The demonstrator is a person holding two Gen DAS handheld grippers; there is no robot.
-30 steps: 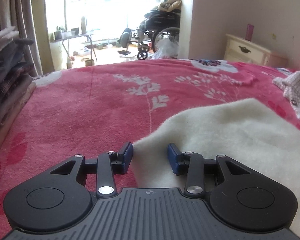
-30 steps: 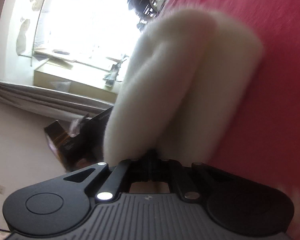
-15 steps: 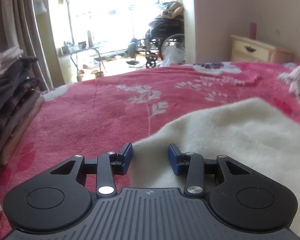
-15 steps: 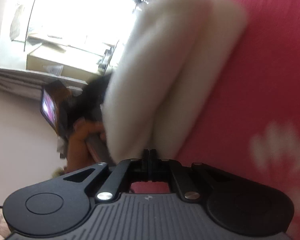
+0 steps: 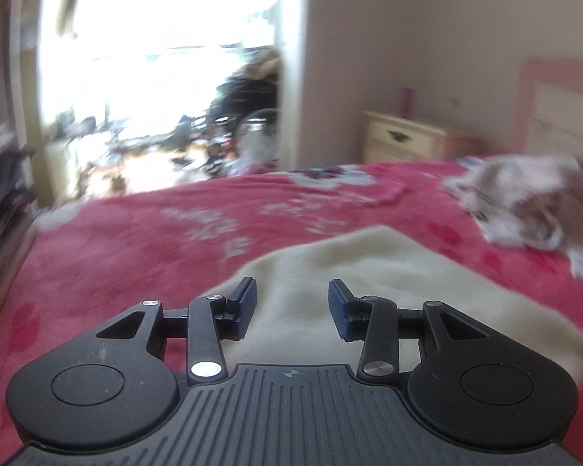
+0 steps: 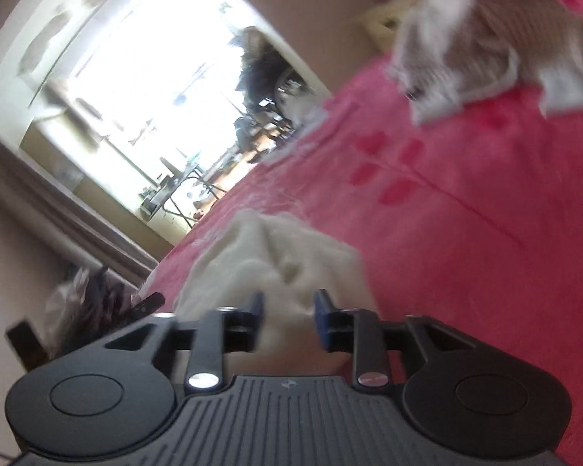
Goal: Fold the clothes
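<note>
On the red fleece bedspread with pale floral print (image 5: pixel 144 240), the cream-white fluffy fleece garment (image 5: pixel 369 272) is lying spread in front of me; my left gripper (image 5: pixel 292 303) is hovering over its near edge with the blue-padded jaws standing wide and gripping nothing; in the right wrist view my right gripper (image 6: pixel 288 316) is also standing parted, a bunched end of the same cream garment (image 6: pixel 276 256) sitting between and just beyond the pads, though blur is hiding whether it touches them. Past the garment's far edge the bedspread is stretching bare toward the bed's end; to the right a crumpled pinkish-white knitted garment (image 5: pixel 532 202) is lying apart from the cream one; at the left edge a stack of dark folded clothes (image 5: pixel 0 209) is bordering the bed. Beyond, a cream bedside cabinet (image 5: pixel 404 139) is standing against the wall. I am reading no writing or labels; everything is blurred.
</note>
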